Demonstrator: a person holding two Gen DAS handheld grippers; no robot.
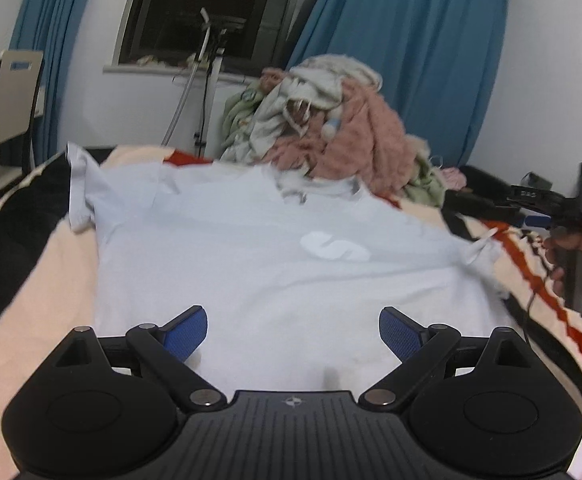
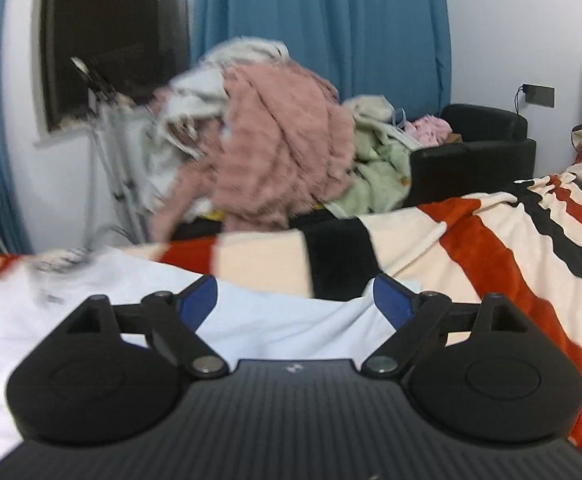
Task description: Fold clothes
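Observation:
A pale blue T-shirt point(image 1: 251, 248) with a white logo lies spread flat on the striped blanket, collar at the far end. My left gripper point(image 1: 293, 330) hovers open over its near hem, nothing between the blue pads. In the left wrist view a hand holds the right gripper point(image 1: 531, 216) at the shirt's right edge, seen side on. In the right wrist view my right gripper point(image 2: 295, 300) stands open above the shirt's edge point(image 2: 271, 320), its blue pads wide apart with nothing between them.
A heap of unfolded clothes point(image 1: 323, 120), pink, white and green, is piled beyond the shirt; in the right wrist view the heap point(image 2: 275, 136) is blurred. The red, black and cream blanket point(image 2: 511, 248) covers the bed. A black armchair point(image 2: 479, 148), blue curtains point(image 1: 411, 40) and a chair point(image 1: 7, 112) stand around.

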